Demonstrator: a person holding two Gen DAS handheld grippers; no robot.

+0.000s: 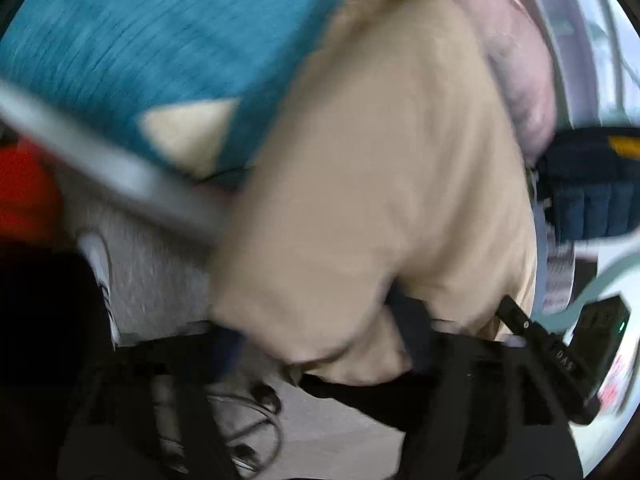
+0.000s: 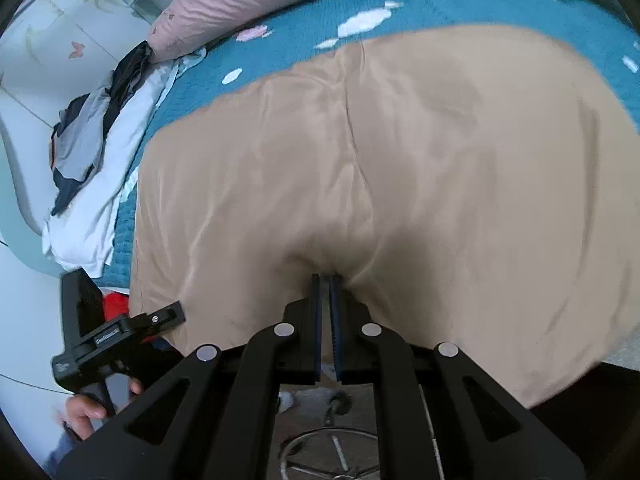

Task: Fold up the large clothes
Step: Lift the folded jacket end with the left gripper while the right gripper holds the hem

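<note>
Right wrist view: a tan garment (image 2: 400,152), smooth with a central crease, lies spread on the blue bed cover (image 2: 304,36). Right fingers (image 2: 327,280) are clamped together on its near edge. Left wrist view is blurred: the garment (image 1: 380,160) drapes over the left fingers (image 1: 408,344), grip unclear.
</note>
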